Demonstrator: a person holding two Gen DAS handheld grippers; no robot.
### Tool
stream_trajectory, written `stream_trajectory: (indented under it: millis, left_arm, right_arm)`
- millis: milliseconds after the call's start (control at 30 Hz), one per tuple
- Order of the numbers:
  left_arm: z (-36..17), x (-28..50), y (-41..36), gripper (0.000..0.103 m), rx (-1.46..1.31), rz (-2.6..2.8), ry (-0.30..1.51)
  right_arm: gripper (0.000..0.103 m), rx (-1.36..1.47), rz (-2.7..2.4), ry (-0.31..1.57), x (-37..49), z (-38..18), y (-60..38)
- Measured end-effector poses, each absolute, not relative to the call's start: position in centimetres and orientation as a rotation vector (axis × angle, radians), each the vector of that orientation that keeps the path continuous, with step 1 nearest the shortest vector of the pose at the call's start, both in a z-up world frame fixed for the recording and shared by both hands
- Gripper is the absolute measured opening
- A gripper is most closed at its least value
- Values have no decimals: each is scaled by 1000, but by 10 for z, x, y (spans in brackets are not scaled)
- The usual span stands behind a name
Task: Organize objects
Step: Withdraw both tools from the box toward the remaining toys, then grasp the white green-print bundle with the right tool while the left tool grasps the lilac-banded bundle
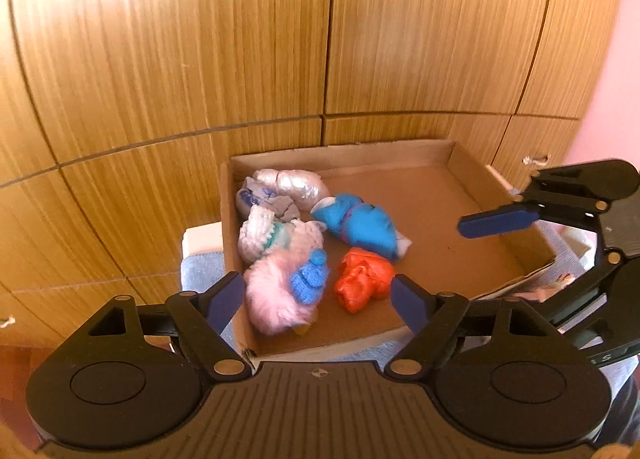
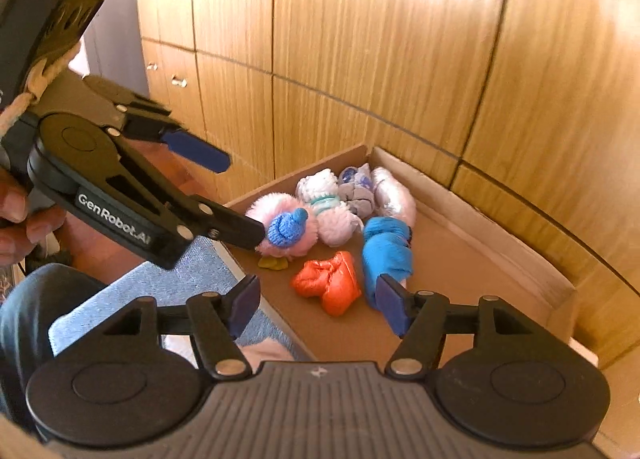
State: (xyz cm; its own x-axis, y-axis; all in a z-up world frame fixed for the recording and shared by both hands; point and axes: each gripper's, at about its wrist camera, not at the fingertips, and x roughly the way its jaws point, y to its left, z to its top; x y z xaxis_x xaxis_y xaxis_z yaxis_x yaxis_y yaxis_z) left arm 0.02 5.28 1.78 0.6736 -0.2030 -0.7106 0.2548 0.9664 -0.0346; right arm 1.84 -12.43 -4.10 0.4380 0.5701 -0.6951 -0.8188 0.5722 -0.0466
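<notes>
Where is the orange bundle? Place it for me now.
The orange bundle lies on the cardboard box floor near its front edge, between the pink fluffy bundle and the blue bundle.

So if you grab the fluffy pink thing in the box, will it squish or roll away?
The fluffy pink bundle would probably squish, since it looks like soft fuzzy fabric. It's likely light for its size. It probably won't roll far: it lies slumped, close beside the white bundle, on the cardboard box floor.

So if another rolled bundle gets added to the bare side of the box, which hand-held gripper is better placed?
Probably the right hand-held gripper: it hovers open over the cardboard box's bare side. The left hand-held gripper hangs open above the pink fluffy bundle.
</notes>
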Motion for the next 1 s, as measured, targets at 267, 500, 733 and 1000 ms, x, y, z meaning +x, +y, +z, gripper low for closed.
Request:
stream_trajectory:
  millis: [267,500,733,1000]
  left_arm:
    - [18,-58,53,87,-12,-199,742]
    - [-4,-129,42,88,-53,-228,702]
    - [-30,-175,40,88,-235,-217,797]
    - [-43,-183,50,89,-297,-194,827]
  right_arm:
    - [67,-324,846,654,-26,-30,-171]
    - [69,-185,759,632,-79,-41,-219]
    - [72,-161,752,580,-133,-82,-224]
    - [68,-208,765,586,-131,-117,-200]
